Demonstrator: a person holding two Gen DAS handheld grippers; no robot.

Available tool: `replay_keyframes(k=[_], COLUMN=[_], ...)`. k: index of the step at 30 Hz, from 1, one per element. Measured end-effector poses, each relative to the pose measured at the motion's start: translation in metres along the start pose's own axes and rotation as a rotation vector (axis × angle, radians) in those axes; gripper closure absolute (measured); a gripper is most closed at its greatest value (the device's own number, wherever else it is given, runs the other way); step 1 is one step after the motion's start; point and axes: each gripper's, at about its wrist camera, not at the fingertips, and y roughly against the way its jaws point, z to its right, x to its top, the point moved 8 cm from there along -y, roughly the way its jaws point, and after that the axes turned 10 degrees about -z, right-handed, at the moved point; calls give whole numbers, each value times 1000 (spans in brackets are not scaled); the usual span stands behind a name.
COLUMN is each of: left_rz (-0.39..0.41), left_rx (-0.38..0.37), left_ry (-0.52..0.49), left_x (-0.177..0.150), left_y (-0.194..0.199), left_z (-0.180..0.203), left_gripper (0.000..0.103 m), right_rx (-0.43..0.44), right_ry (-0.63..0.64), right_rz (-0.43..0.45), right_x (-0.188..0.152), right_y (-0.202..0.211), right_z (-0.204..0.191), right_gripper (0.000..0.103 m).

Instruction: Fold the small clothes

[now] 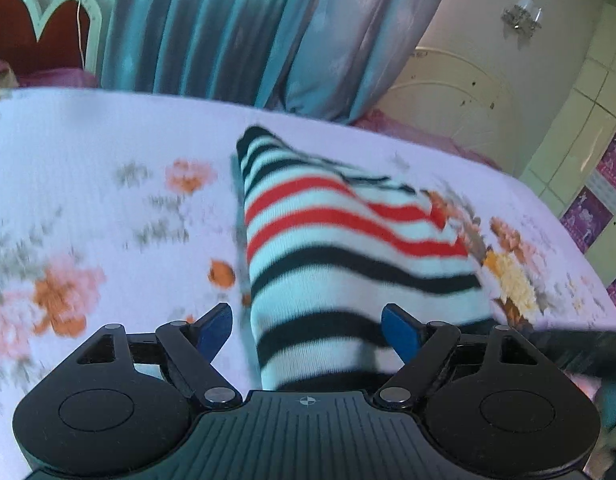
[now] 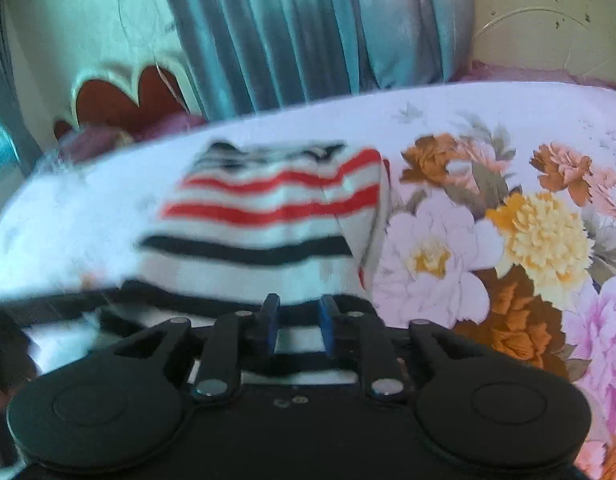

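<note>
So there's a small striped garment (image 1: 339,248), white with red and dark bands, lying on a floral bedsheet (image 1: 88,184) that covers the bed. The left gripper (image 1: 307,330) has its blue-padded jaws spread wide, one on each side of the near end of the cloth, not pinching anything. The right gripper (image 2: 296,326) is way narrower, jaws pulled in close over the garment's near dark-striped edge, but honestly I can't tell if they're actually biting the fabric since there's a gap showing between the pads. Both views are pretty blurry. Teal curtains (image 2: 276,36) hang behind the bed, and there's a red headboard (image 2: 120,100) off to the side
</note>
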Motion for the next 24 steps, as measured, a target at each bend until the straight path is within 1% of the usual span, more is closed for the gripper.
replay_keyframes(k=[1, 2, 4, 6, 7, 8, 10, 11, 14, 19, 22, 24], left_rz=[-11, -31, -74, -84, -86, -88, -95, -94, -58, -15, -21, -36], left_rx=[4, 15, 29, 24, 21, 19, 22, 25, 46, 45, 52, 80], left_ry=[-8, -18, -31, -31, -27, -21, 0, -1, -28, -57, -51, -56], left_x=[2, 2, -4, -12, -15, -18, -17, -12, 10, 55, 72, 77], left_y=[-1, -4, -12, -15, -15, -14, -12, -10, -6, -16, -32, -46], left_z=[-1, -2, -6, -8, -9, -11, -10, -8, 2, 18, 20, 15], left_gripper=[22, 22, 22, 22, 22, 22, 22, 22, 22, 22, 22, 22], right_rx=[-7, -4, 18, 29, 34, 46, 81, 86, 84, 3, -36, -60], right_ry=[5, 0, -30, -47, -44, -45, -49, -43, -5, 34, 27, 11], right_rz=[-51, -72, -63, -71, -72, -71, -50, -30, 24, 79, 93, 97], right_x=[-6, -11, -12, -10, -9, -7, 0, 6, 31, 77, 100, 107], right_y=[-11, -16, -13, -12, -10, -8, 0, 4, 11, 4, -8, -17], right_z=[2, 5, 10, 10, 9, 7, 0, -4, -13, -17, -15, -11], right_gripper=[100, 101, 102, 101, 94, 85, 82, 79, 79, 79, 79, 77])
